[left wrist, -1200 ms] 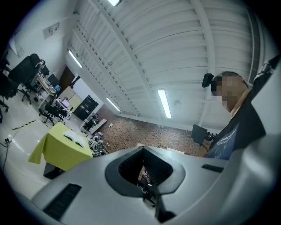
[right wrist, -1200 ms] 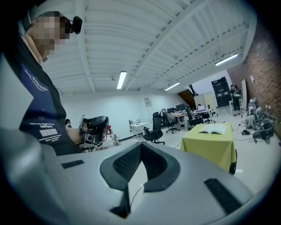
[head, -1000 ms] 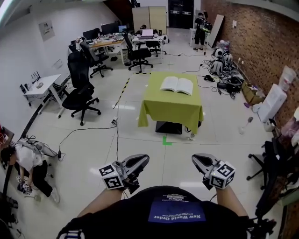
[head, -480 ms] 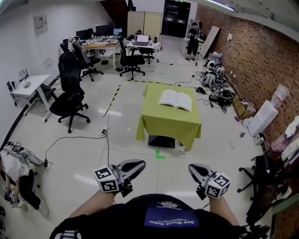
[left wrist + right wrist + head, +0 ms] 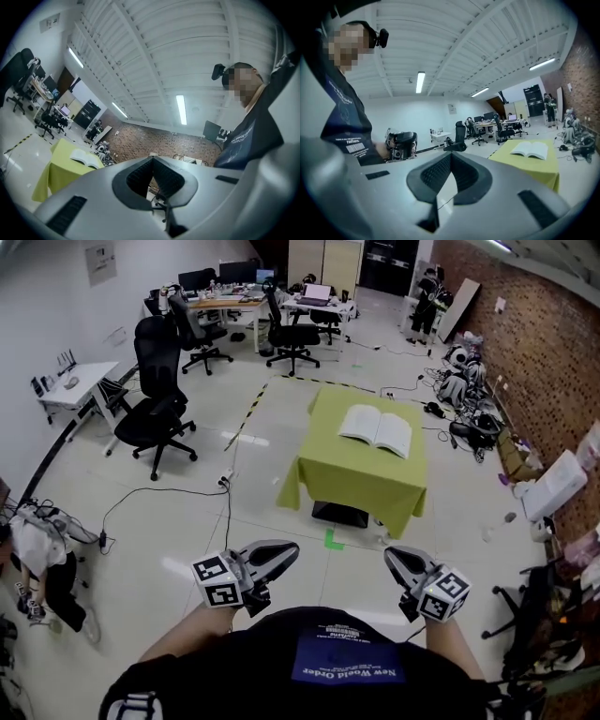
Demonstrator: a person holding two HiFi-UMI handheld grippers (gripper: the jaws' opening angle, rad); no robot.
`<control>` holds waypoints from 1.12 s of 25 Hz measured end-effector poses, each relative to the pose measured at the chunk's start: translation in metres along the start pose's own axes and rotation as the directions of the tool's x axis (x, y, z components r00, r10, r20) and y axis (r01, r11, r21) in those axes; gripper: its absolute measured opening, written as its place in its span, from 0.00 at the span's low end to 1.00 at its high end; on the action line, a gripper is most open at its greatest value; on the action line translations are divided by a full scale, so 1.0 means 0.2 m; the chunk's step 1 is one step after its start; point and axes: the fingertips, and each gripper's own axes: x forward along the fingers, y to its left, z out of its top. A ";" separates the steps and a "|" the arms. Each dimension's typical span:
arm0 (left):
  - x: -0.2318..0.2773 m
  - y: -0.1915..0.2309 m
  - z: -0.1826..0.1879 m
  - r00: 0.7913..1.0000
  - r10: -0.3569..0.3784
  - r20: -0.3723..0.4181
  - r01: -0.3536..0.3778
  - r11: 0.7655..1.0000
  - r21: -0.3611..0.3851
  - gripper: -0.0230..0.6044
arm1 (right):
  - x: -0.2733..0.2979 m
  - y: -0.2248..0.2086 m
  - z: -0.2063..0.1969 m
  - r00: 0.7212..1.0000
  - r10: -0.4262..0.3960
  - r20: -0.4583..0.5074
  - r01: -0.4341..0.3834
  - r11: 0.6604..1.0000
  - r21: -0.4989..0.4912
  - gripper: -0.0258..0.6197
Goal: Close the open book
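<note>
The open book (image 5: 375, 429) lies flat with its white pages up on a small table under a green cloth (image 5: 361, 482), some way ahead across the floor. Both grippers are held low in front of my body, far short of the table. My left gripper (image 5: 289, 553) is shut and empty, as is my right gripper (image 5: 392, 557). In the left gripper view the book (image 5: 84, 159) shows far off at the left, past the shut left gripper (image 5: 152, 161). In the right gripper view the book (image 5: 530, 149) lies at the right beyond the shut right gripper (image 5: 450, 158).
Black office chairs (image 5: 159, 418) and a white desk (image 5: 75, 385) stand to the left. A person crouches on the floor at the far left (image 5: 42, 563). Cables cross the tiles. Bags and clutter line the brick wall (image 5: 553, 352). A dark box (image 5: 339, 514) sits under the table.
In the head view the table and book have come a little nearer and shifted right. Both grippers keep the same shut pose in front of my body.
</note>
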 end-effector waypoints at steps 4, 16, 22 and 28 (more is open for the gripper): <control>0.30 0.04 0.08 0.998 0.048 0.048 -0.049 0.999 0.010 0.05 | -0.01 -0.30 0.13 0.998 0.062 -0.019 -0.063 0.997 -0.039 0.02; 0.84 0.25 0.04 0.990 0.140 0.015 -0.140 0.990 0.015 0.05 | -0.02 -0.89 0.16 0.986 0.164 0.001 -0.164 0.986 -0.021 0.02; 0.98 0.48 0.08 0.996 0.092 0.013 -0.092 0.996 -0.019 0.05 | 0.07 -1.10 0.15 0.995 0.100 -0.019 -0.100 0.995 0.011 0.02; 1.06 0.84 0.27 1.000 -0.022 0.006 0.022 0.999 -0.024 0.05 | 0.33 -1.24 0.33 1.000 0.005 -0.014 -0.006 0.999 -0.047 0.02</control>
